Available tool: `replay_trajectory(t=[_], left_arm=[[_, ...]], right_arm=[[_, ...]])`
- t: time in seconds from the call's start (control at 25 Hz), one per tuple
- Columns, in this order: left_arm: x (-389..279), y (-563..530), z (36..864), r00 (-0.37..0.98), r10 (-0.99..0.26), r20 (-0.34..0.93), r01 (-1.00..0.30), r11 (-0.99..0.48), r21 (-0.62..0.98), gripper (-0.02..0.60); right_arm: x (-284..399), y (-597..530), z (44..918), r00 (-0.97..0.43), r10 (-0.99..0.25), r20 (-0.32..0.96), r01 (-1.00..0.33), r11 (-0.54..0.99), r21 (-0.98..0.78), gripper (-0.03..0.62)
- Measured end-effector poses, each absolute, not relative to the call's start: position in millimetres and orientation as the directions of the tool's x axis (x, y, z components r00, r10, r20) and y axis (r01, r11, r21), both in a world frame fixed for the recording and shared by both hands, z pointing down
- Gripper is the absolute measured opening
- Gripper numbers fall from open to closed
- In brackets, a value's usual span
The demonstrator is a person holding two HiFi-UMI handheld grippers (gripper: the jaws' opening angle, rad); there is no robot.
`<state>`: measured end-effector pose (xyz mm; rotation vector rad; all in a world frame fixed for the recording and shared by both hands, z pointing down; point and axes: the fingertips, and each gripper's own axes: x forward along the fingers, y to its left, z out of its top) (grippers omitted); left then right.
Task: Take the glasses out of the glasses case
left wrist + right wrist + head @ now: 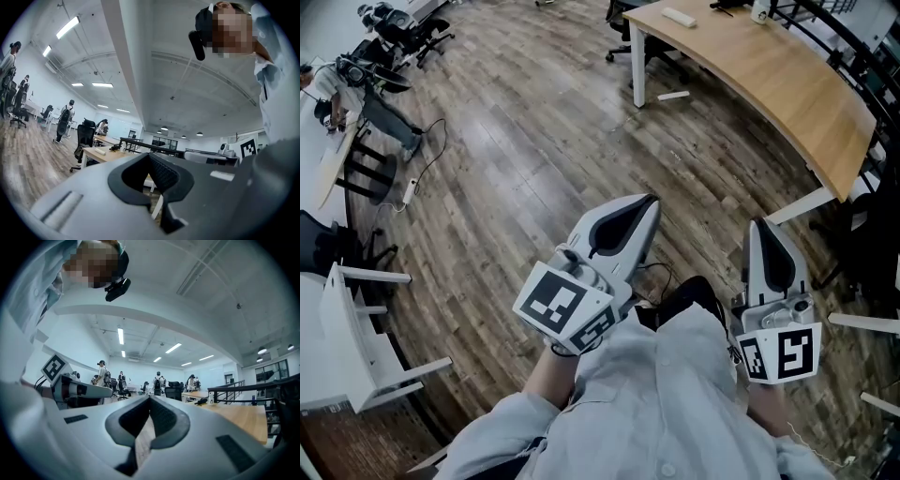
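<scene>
The glasses case isn't showing in any view, nor are the glasses, so I'm not calling its long axis. The nearest candidate surface is the wooden desk [787, 89], sitting at 1 o'clock in the head view, well apart from both grippers. Small items are lying at its far end, too small to identify. Over the wood floor [534, 141], the left gripper [652, 199] and right gripper [759, 225] are pointing level toward 12–1 o'clock, jaws pressing fully together, gripping nothing. The right gripper is sitting nearer the desk, so I'm judging it the likelier lead.
</scene>
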<state>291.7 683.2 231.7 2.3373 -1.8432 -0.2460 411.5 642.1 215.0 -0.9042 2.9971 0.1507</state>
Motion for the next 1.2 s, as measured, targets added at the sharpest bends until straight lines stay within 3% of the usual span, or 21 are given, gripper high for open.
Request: replay_trajectory(t=[0.6, 1.2], left_arm=[[275, 668, 233, 0.141, -0.989, -0.033, -0.969, -0.145, 0.199, 0.005], [261, 570, 236, 0.047, -0.999, -0.009, -0.98, -0.048, 0.193, 0.005]], right_arm=[[392, 614, 216, -0.872, -0.488, -0.044, -0.49, 0.866, 0.094, 0.0], [361, 503, 228, -0.923, -0.383, -0.035, -0.384, 0.921, 0.06, 0.0]])
